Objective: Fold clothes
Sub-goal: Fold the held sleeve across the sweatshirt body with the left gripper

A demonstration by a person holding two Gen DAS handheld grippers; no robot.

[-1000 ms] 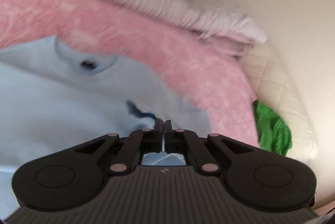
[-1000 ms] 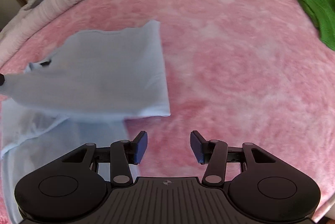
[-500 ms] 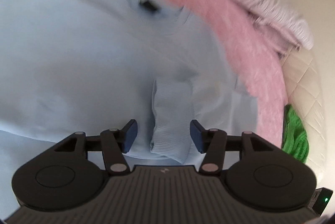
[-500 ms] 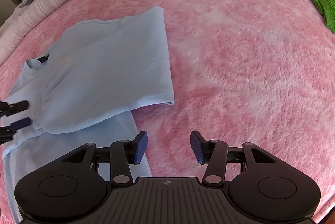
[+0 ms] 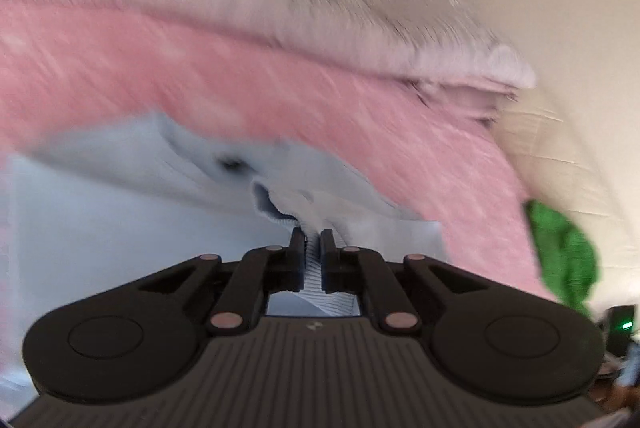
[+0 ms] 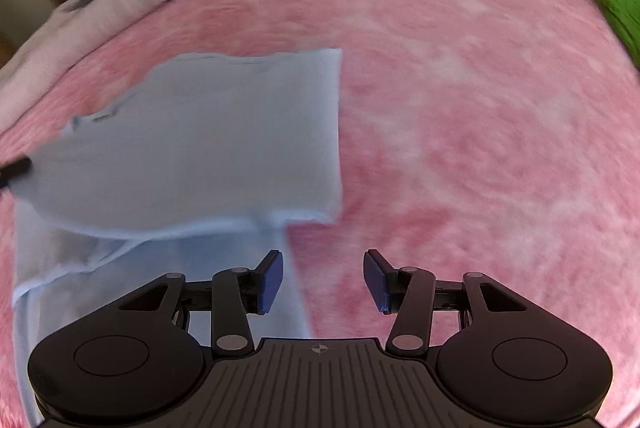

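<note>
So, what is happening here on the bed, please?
A person is folding a light blue sweatshirt on a pink blanket, using two hand-held grippers. The left hand-held gripper is shut on the ribbed cuff of a sleeve. The right hand-held gripper is open and holds nothing, above the blanket beside the shirt's lower edge. A green garment lies apart at the bed's edge. The fold is not finished.
</note>
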